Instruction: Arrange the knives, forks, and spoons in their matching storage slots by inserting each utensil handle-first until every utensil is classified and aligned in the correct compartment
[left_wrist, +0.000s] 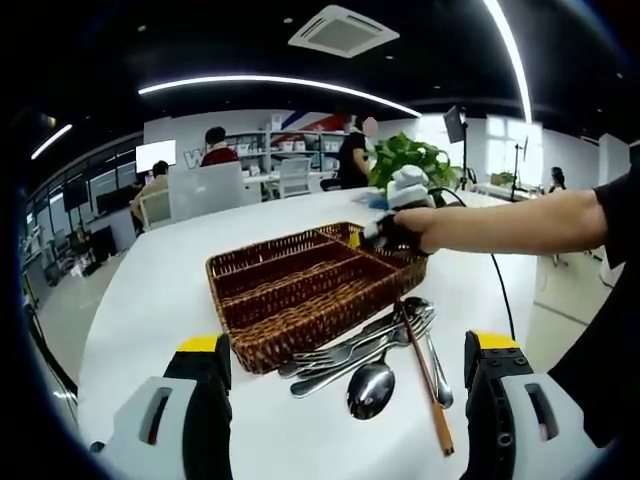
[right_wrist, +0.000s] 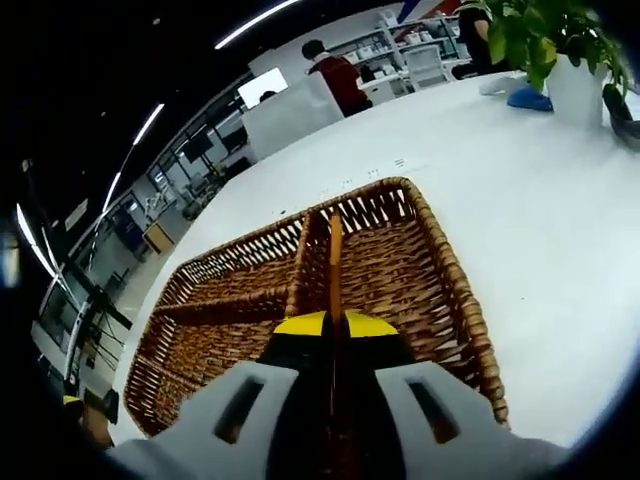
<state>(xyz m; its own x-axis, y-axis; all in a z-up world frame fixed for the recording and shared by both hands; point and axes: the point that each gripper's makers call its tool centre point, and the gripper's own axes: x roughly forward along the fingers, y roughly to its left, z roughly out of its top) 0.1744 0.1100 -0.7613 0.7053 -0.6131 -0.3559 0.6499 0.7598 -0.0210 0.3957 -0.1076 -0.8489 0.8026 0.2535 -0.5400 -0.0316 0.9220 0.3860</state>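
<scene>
On a white bench (left_wrist: 150, 300), our right gripper (right_wrist: 334, 335) clamps a wooden-handled utensil (right_wrist: 335, 262), long axis pointing away over the wicker tray (right_wrist: 230, 300); our left gripper (left_wrist: 345, 375) stands apart.

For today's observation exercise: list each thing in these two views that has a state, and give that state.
Basket: upright on the table, compartments empty where visible.
Utensils: heaped on the table beside the basket, unsorted.
Left gripper: open, empty.
Right gripper: shut on a brown handle, over the basket.
</scene>
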